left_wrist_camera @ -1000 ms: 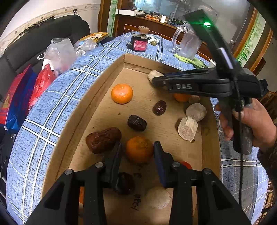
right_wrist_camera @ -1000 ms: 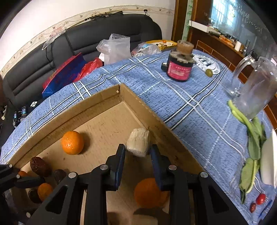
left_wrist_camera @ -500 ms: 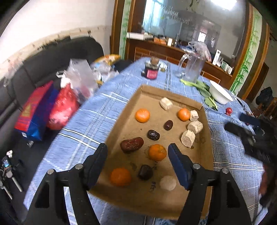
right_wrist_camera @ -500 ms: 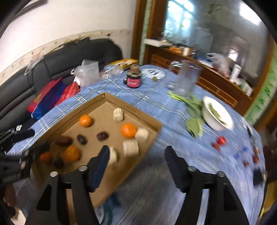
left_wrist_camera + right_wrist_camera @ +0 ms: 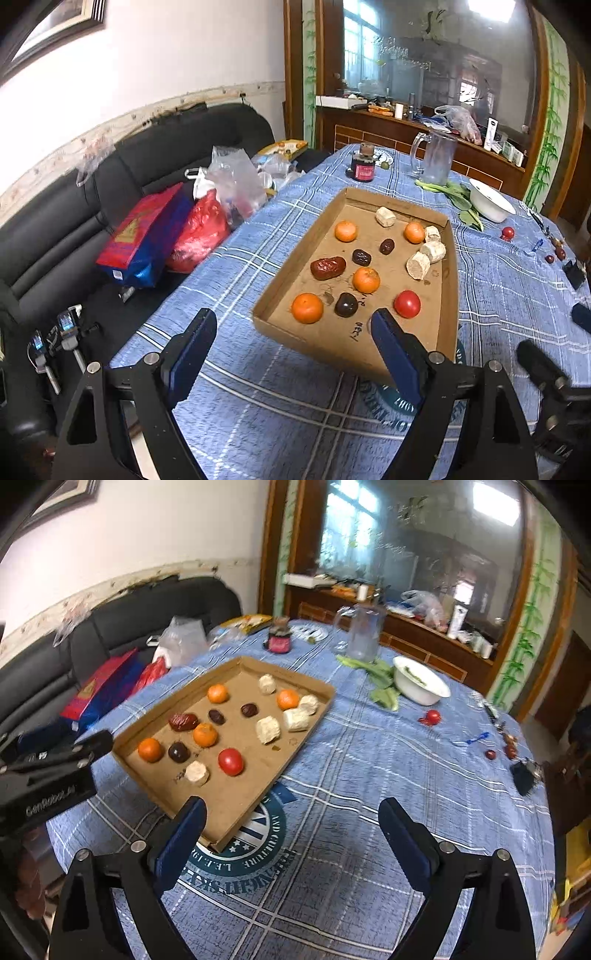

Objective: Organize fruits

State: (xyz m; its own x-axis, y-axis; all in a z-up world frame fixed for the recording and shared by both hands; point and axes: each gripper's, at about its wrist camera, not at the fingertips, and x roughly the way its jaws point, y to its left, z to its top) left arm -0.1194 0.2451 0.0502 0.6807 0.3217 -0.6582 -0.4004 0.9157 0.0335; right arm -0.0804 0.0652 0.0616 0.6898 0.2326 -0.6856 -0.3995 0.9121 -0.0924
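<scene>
A shallow cardboard tray (image 5: 291,273) (image 5: 310,720) lies on the blue checked tablecloth. It holds several oranges (image 5: 307,308) (image 5: 150,749), dark dates (image 5: 328,267) (image 5: 183,721), pale root chunks (image 5: 418,266) (image 5: 268,729) and a red tomato (image 5: 407,303) (image 5: 230,761). My left gripper (image 5: 293,345) is open and empty, held above the table in front of the tray's near edge. My right gripper (image 5: 291,830) is open and empty, near the tray's right front corner. The left gripper's body also shows at the left of the right wrist view (image 5: 48,775).
A glass jug (image 5: 437,157) (image 5: 364,633), a dark jar (image 5: 364,164) (image 5: 279,638), green leaves (image 5: 382,681) and a white bowl (image 5: 489,199) (image 5: 421,681) stand beyond the tray. Small tomatoes (image 5: 432,716) lie at the right. A black sofa (image 5: 74,206) with bags borders the table's left.
Both grippers have pulled back and up from inside the tray and opened wide. The whole tray and table now show.
</scene>
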